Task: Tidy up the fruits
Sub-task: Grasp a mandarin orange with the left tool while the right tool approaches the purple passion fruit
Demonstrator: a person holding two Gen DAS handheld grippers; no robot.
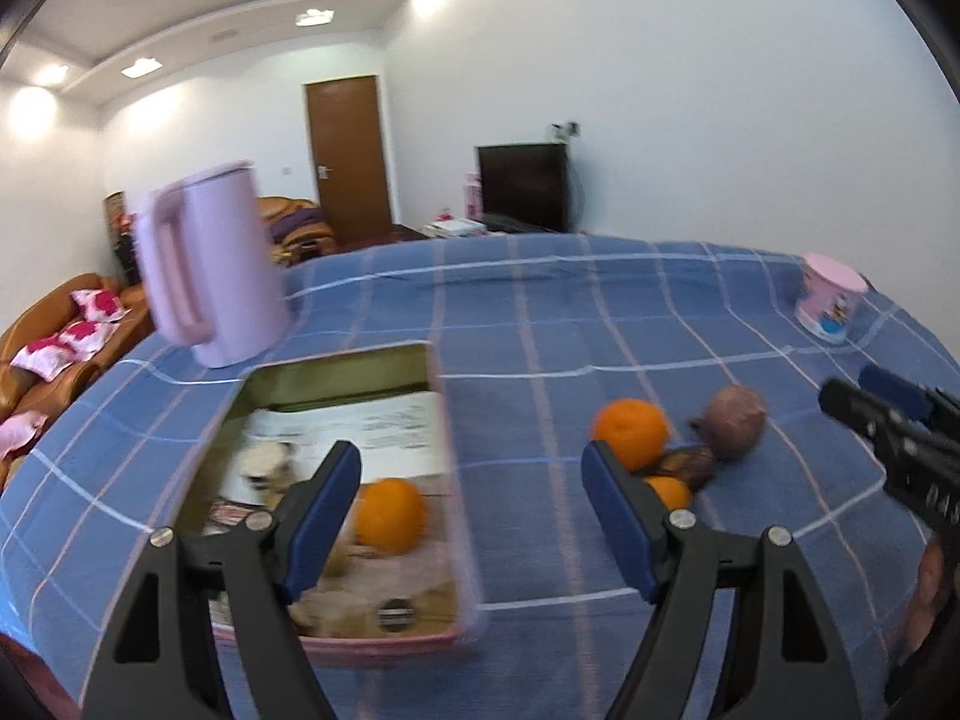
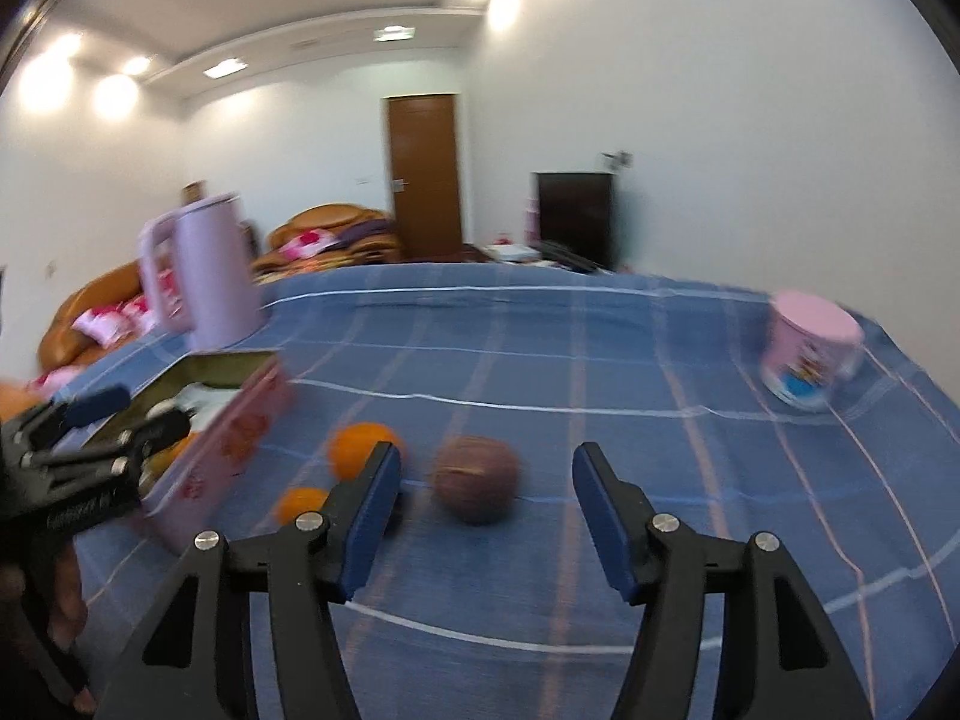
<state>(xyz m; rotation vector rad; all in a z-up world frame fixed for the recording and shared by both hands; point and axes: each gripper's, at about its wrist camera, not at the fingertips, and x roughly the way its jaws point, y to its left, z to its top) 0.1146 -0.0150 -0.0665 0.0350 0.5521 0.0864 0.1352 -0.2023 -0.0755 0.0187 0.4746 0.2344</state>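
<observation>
The left gripper [image 1: 471, 480] hangs tilted downward over the counter [image 1: 540, 312], which is covered with a blue checked cloth; its blue pads stand spread with nothing between them. Its left finger [image 1: 324, 498] sits above an open pink tin [image 1: 447, 420], in which one orange [image 1: 390, 515] lies. Its right finger [image 1: 618, 516] hovers just in front of a cluster of fruit on the cloth: a larger orange [image 1: 631, 433], a smaller orange [image 1: 667, 491] partly hidden behind the pad, a dark brown piece [image 1: 687, 463] between them that is too blurred to name, and a round purple-brown fruit [image 1: 735, 423] to the right.

The right gripper [image 2: 486, 477] also points downward, its jaws apart and empty. In its own view the purple-brown fruit [image 2: 477, 480] lies on the cloth ahead of the gap, nearer the left pad, with no pad touching it. Both oranges lie left of it, beside the tin's pink wall [image 2: 228, 450].

At the far left of the counter stands a lilac jug [image 1: 210, 264] with a handle; a pink cup [image 1: 831, 300] sits at the far right.
</observation>
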